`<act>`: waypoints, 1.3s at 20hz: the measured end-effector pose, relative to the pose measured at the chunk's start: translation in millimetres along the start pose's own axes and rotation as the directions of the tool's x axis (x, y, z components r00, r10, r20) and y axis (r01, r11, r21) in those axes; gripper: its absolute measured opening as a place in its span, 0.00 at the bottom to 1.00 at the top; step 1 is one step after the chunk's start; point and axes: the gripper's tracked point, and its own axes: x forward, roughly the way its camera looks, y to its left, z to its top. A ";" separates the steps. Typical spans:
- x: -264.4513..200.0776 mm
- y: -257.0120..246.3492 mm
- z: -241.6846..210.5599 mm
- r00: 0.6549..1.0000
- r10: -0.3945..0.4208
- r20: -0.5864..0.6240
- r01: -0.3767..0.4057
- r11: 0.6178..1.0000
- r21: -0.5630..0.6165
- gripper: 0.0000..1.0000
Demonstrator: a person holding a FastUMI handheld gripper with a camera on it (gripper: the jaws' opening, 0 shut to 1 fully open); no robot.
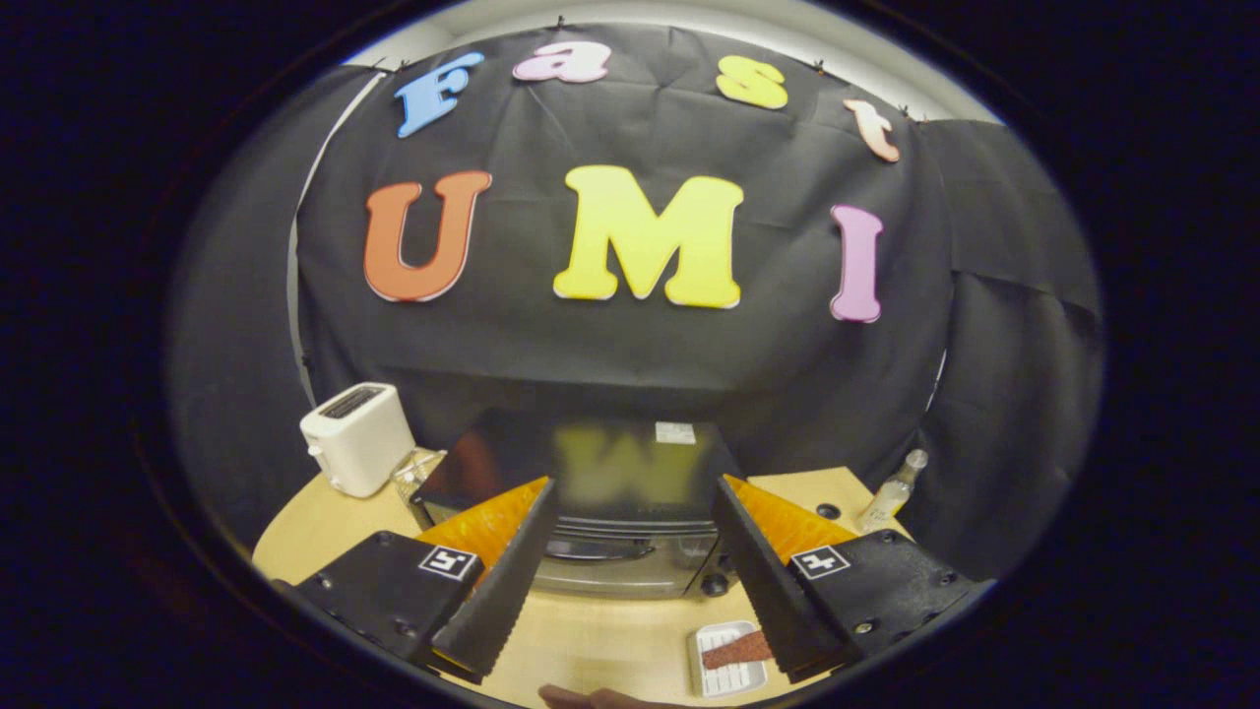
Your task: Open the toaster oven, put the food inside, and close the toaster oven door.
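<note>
Holding my gripper [630, 581] above the wooden table [591, 640], I have its fingers spread wide apart with nothing between them. Nearest me, in front of the toaster oven [610, 512], a white tray [726, 677] lies on the table with a reddish-brown strip of food [736, 650] on it, just beside my right finger. The toaster oven's door is closed. Left of the oven stands a white toaster [356, 436]; right of it, a clear bottle [891, 495].
</note>
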 end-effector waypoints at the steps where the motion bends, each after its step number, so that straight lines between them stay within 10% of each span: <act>1: 11.9 8.0 -7.9 0.999 0.019 -0.026 -0.019 1.000 0.008 1.00; 10: 61.5 29.3 -45.4 0.990 0.060 -0.127 -0.054 0.997 0.050 0.97; 26: -26.3 30.8 -138.1 0.993 0.028 -0.114 -0.026 1.000 0.015 0.98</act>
